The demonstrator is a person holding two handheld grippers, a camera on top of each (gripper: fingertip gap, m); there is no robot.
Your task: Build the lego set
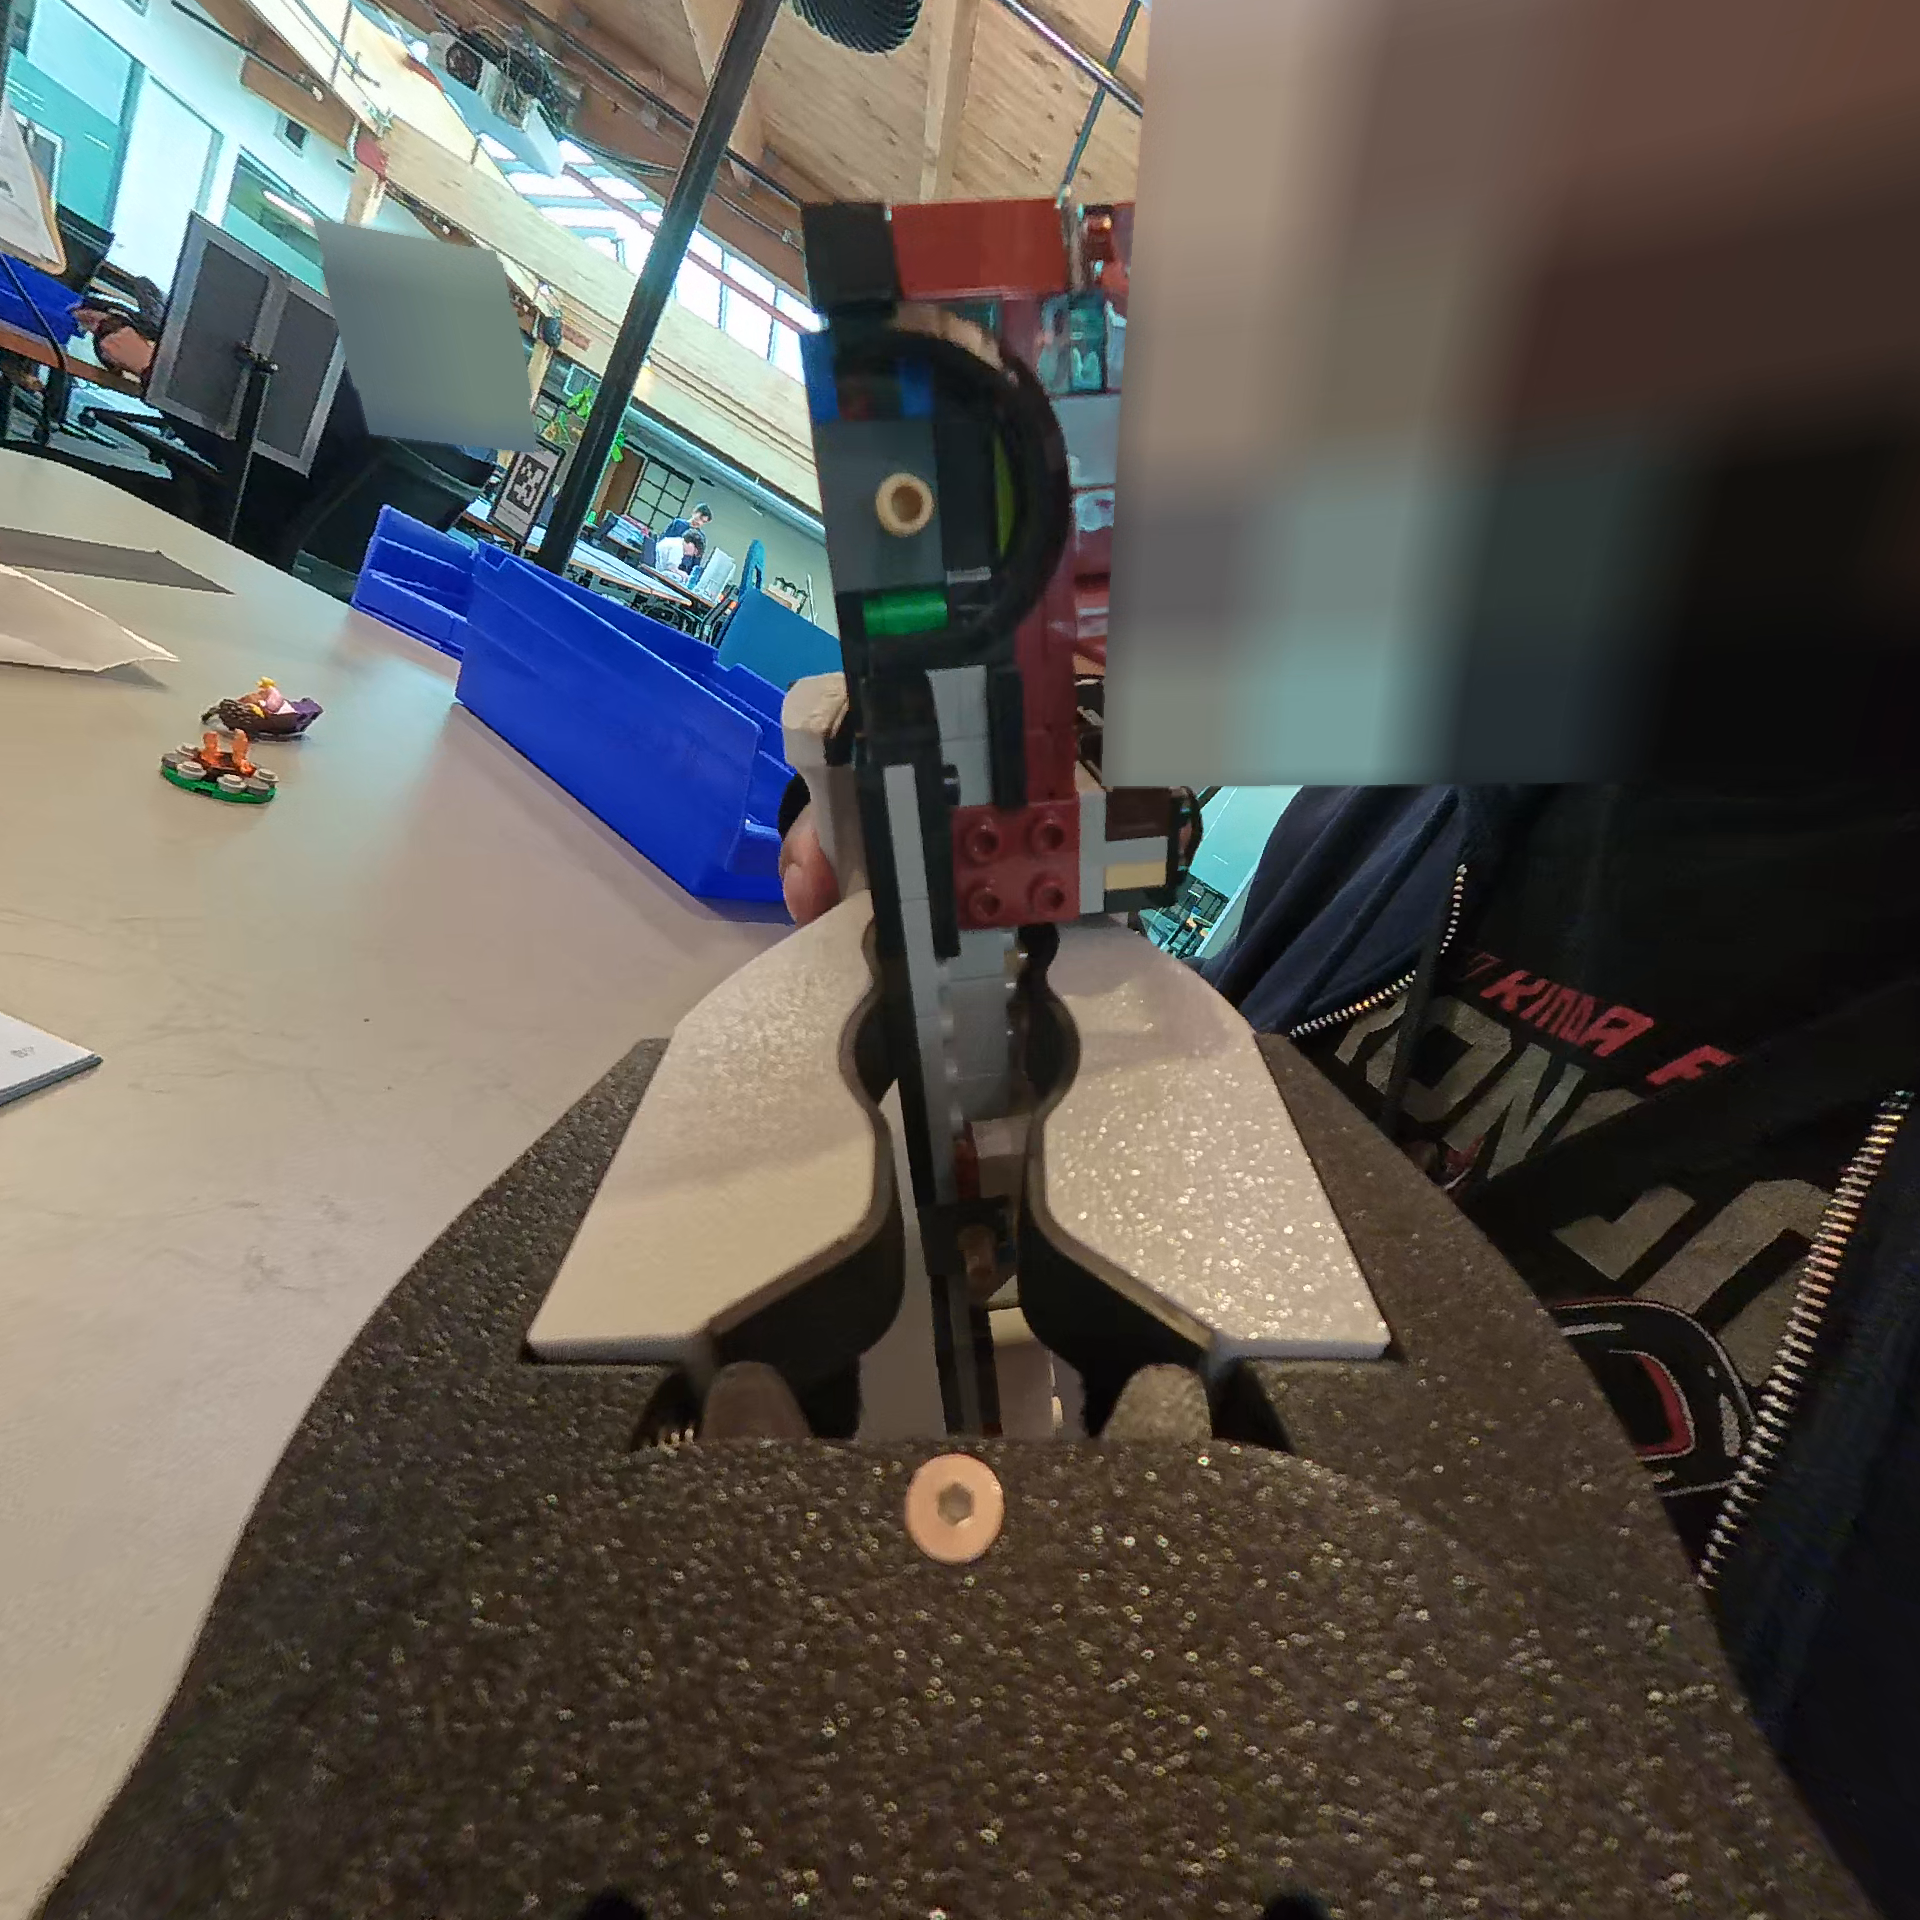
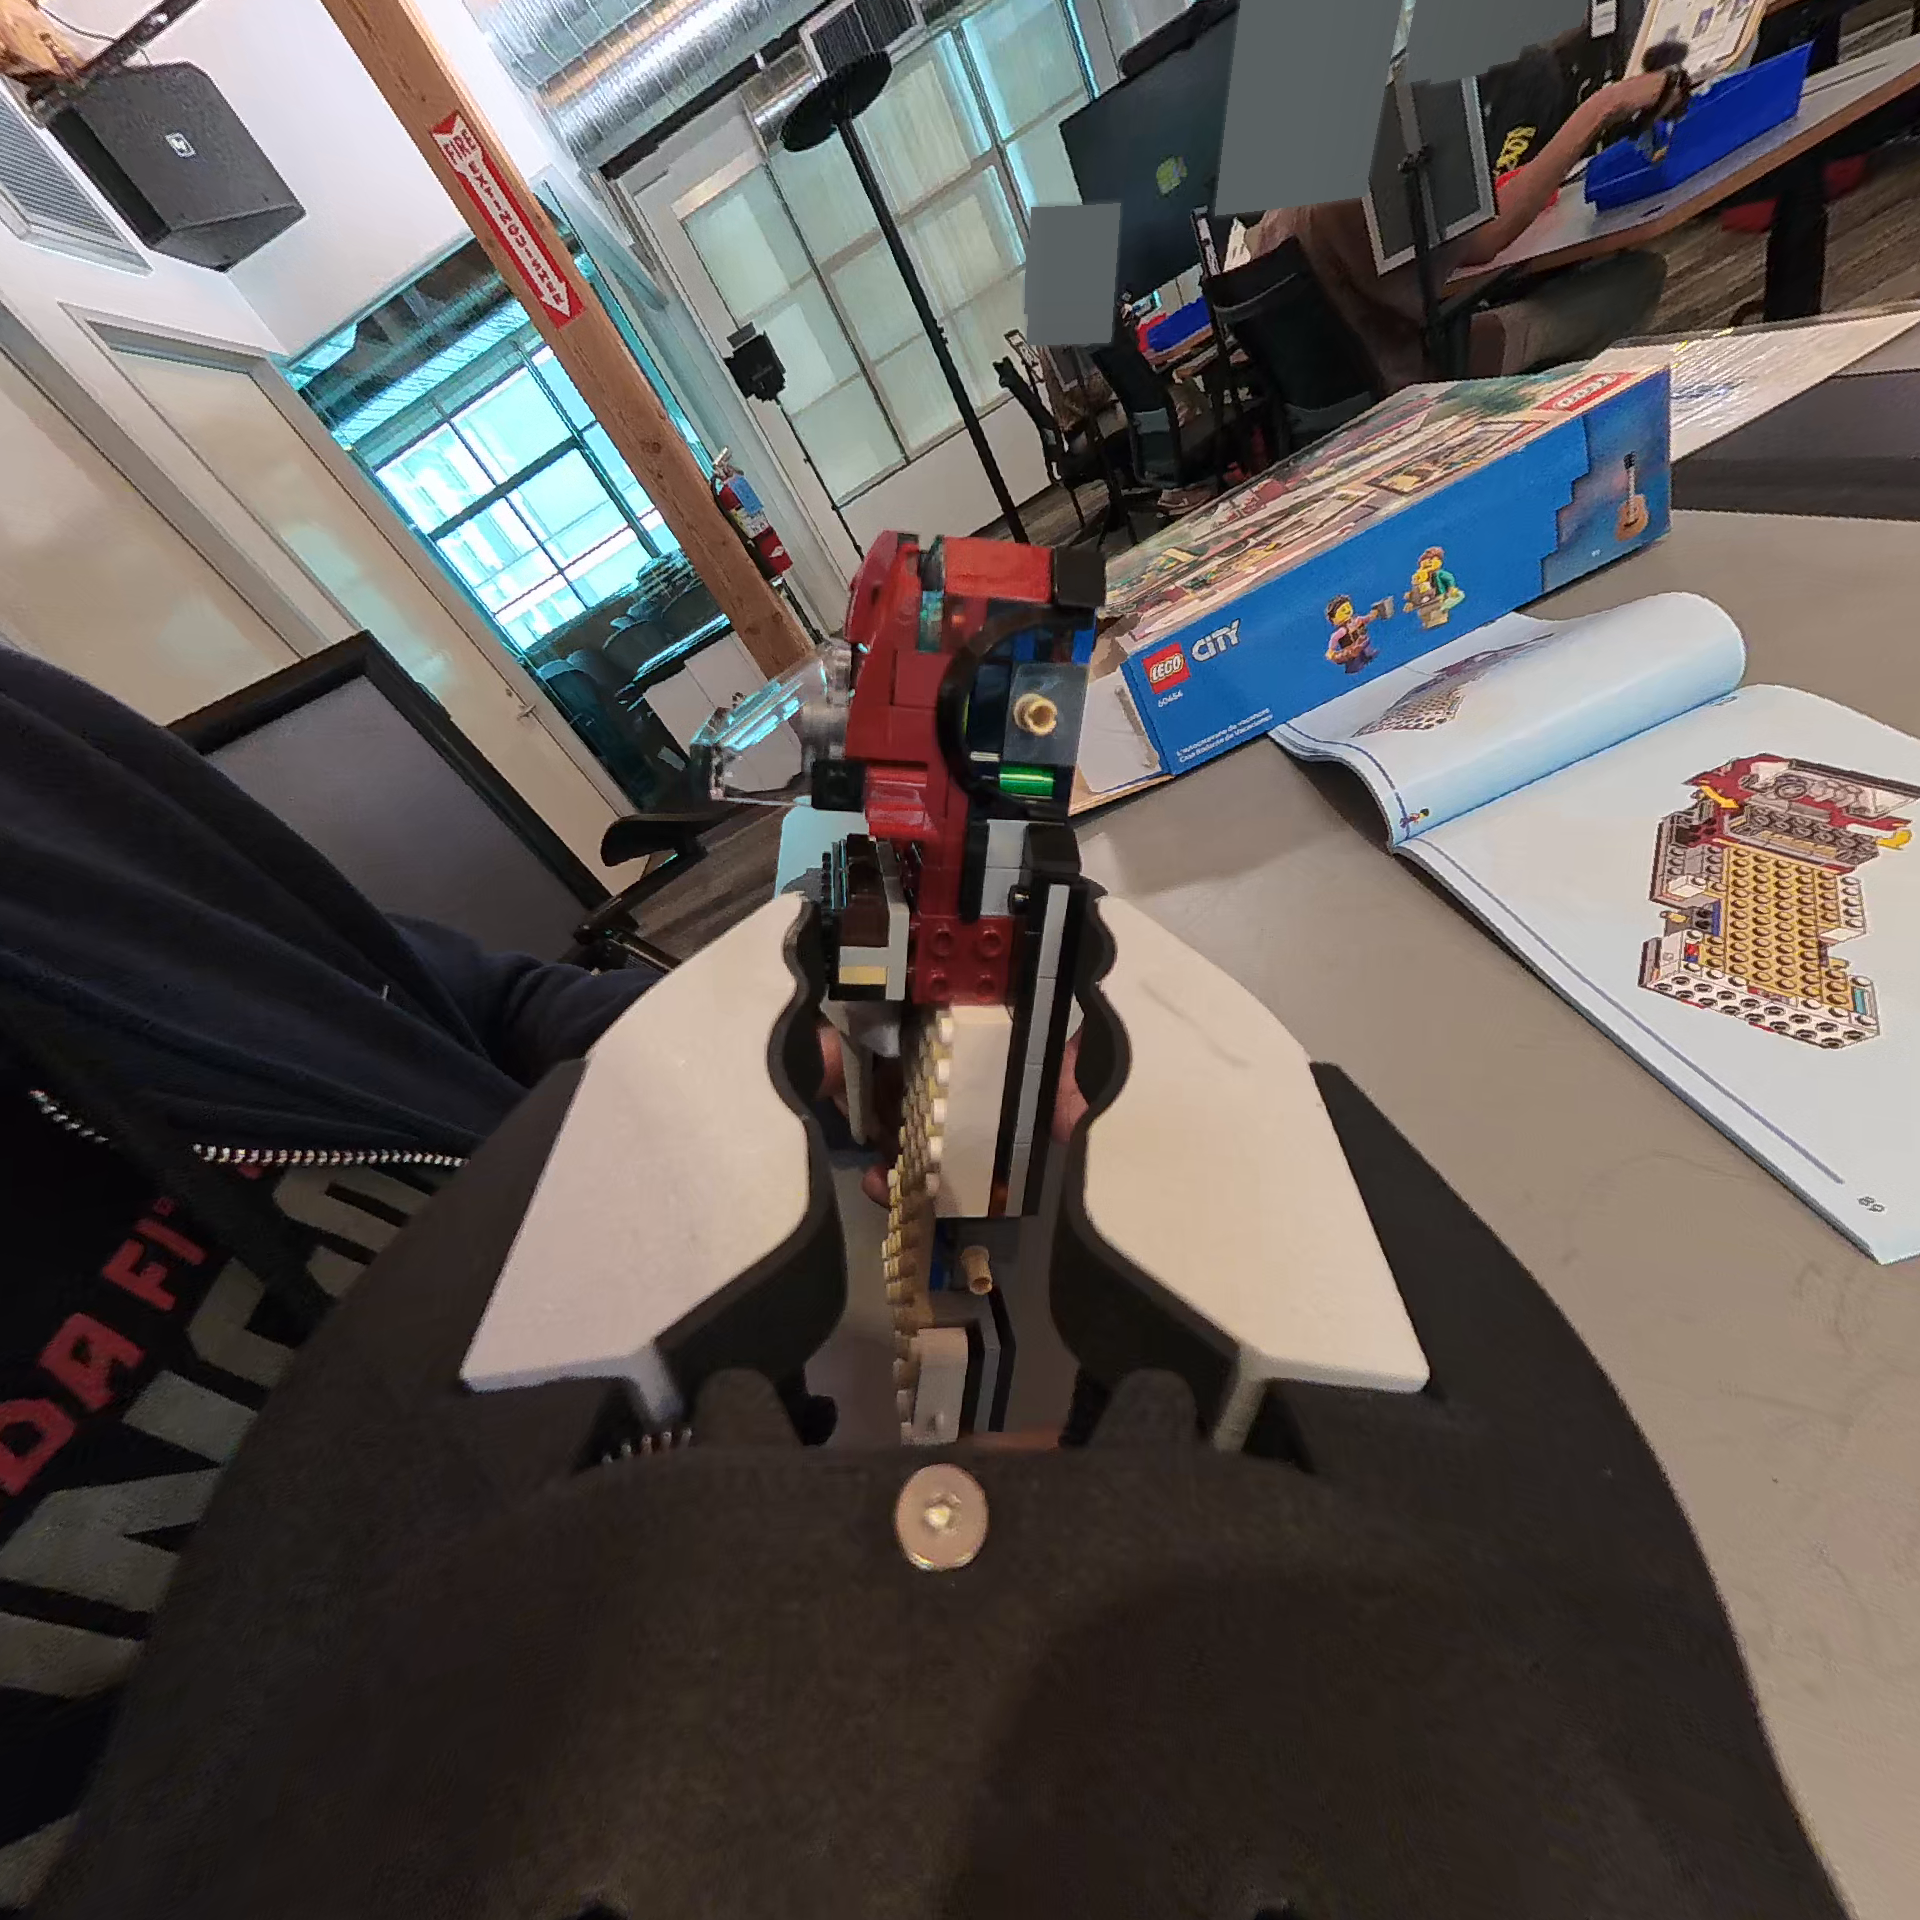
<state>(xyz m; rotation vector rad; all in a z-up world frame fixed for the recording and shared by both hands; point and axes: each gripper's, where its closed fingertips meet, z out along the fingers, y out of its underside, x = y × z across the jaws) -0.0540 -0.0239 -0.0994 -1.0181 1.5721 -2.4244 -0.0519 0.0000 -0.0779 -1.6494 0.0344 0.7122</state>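
Left wrist view, hand-held gripper: the left hand-held gripper [image 1: 961,997] is clamping the lower, grey-and-black edge of a brick-built model [image 1: 940,540], which is standing upright between its pale fingers [image 1: 769,1049] and rising toward 12 o'clock, off the counter [image 1: 312,1039].
Left wrist view, handling: the model is looking light but fragile, being many small plates and bricks pressed together; the stiff layered base seems the safest hold, not the dark arch or the red top.
Left wrist view, containers: blue bins [image 1: 613,707] are sitting at 10 o'clock; their contents cannot be told. Two small brick figures [image 1: 234,753] are lying further left, at 9 o'clock.
Right wrist view, hand-held gripper: the right hand-held gripper [image 2: 940,966] is sitting round the same model [image 2: 961,727], jaws partly apart; the right pad is lying against the black-and-grey edge, while contact on the left cannot be told.
Right wrist view, handling: the clear angled piece [image 2: 758,727] at 11 o'clock looks the likeliest to snap off.
Right wrist view, containers: a blue toy box [image 2: 1382,561] is lying on its side at 2 o'clock, contents unseen; an open instruction booklet [image 2: 1662,883] is lying at 3 o'clock.
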